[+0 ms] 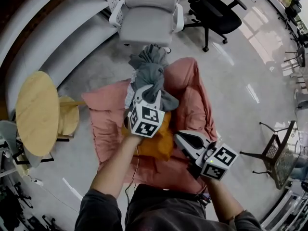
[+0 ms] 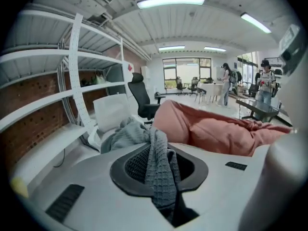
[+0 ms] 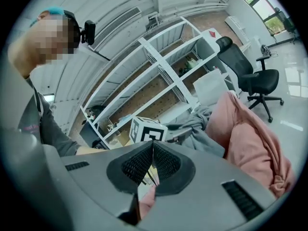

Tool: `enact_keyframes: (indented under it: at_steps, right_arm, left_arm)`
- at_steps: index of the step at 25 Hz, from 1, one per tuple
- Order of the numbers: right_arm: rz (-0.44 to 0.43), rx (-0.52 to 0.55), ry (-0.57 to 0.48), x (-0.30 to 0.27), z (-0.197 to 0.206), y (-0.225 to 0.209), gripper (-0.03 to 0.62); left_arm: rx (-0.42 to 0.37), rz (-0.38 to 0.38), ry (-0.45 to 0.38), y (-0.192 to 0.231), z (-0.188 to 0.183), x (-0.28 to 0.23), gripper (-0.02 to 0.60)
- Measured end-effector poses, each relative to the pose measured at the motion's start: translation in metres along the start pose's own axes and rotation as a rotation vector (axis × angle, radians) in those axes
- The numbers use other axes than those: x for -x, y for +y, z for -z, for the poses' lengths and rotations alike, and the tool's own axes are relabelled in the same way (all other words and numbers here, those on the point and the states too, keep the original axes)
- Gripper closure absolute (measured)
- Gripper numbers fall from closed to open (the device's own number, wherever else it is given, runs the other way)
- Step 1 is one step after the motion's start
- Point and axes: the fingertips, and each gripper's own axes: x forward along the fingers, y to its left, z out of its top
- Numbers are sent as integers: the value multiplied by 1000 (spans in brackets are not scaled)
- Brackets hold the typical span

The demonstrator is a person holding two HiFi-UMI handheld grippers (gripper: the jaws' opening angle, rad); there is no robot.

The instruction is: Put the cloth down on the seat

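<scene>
The left claw [image 2: 159, 170] is closed narrow on a fold of the grey waffle-knit cloth [image 2: 161, 172]. The weave is pinched between its ribbed pads, and the rest trails forward from the tips into a loose bundle just ahead. That bundle sits over the far edge of the salmon-pink beanbag [image 1: 192, 97] below the claw. I cannot tell whether it rests there or hangs free. The right claw [image 3: 152, 160] has its pads pressed together on nothing. It waits low, to the right of the left claw and nearer the person, beside an orange cushion [image 1: 161, 141].

The seat meant is probably that of the white padded chair [image 1: 147, 25], which stands bare straight ahead of the left claw, beyond the bundle. To do this step well:

- **Lift first.** The grip is on one fold only, so raise the claw until the trailing bulk clears the beanbag, or it will drag and may pull out of the pads.
- **Carry it over.** Move forward until the hanging part is above the middle of the seat, between the armrests.
- **Lower, then release.** Let the bulk settle on the cushion before parting the pads.
- **Withdraw with care.** The loose weave could snag on the ribbed pads, so open wide and draw straight back.
</scene>
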Motion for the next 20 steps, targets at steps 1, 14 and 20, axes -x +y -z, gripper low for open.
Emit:
enact_keyframes:
  at_steps: [1, 14, 20]
  right_arm:
    - [-9, 7, 6, 1, 1, 3, 580]
    - [-12, 20, 34, 6, 14, 8, 580]
    - [-14, 52, 37, -3, 1, 20, 579]
  left_arm:
    - [18, 34, 56, -7, 21, -8, 506]
    - [153, 141, 121, -17, 66, -2, 272]
    - [170, 85, 19, -10, 48, 45, 272]
